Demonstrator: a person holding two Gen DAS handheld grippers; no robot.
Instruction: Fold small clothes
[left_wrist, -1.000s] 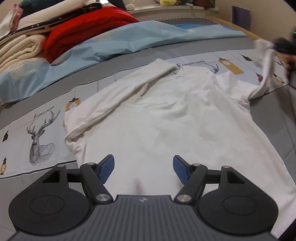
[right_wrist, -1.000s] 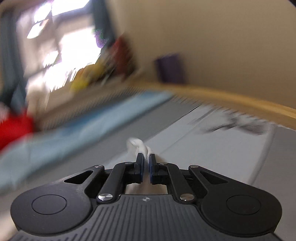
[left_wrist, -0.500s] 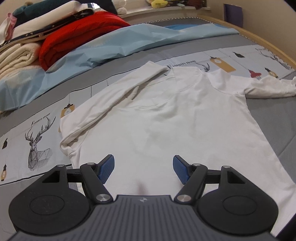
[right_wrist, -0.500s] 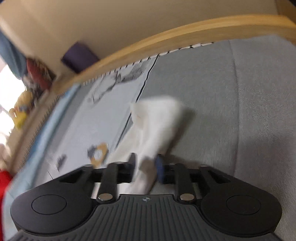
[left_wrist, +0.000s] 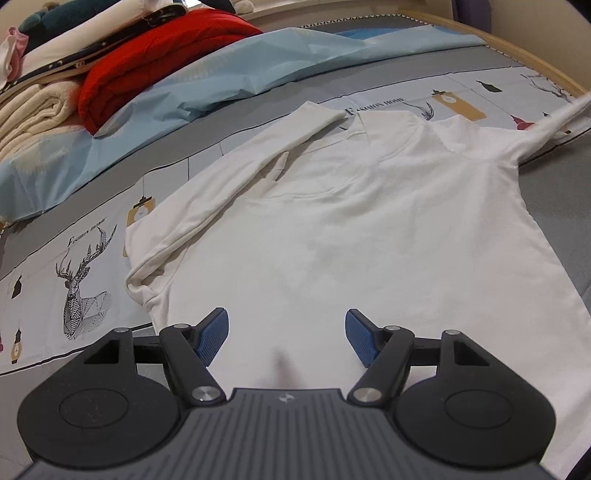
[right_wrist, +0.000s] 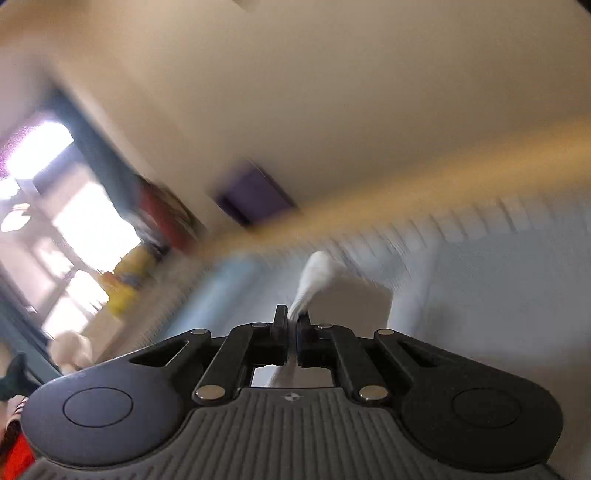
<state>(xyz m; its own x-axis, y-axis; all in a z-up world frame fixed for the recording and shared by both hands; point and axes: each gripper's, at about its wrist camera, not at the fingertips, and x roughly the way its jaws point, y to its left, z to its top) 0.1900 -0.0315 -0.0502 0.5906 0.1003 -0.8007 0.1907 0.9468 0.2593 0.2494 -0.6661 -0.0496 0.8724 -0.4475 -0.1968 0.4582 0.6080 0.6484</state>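
White long-sleeved shirt lay spread flat on the bed, over a grey cover printed with deer and lantern motifs. Its left sleeve lay folded in across the body. Its right sleeve was drawn taut, running off to the right edge of the left wrist view. Left gripper hovered over the shirt's hem, jaws wide apart, nothing between them. Right gripper was clamped on white sleeve fabric; that view was badly motion-blurred. Light blue sheet and red folded blanket lay beyond.
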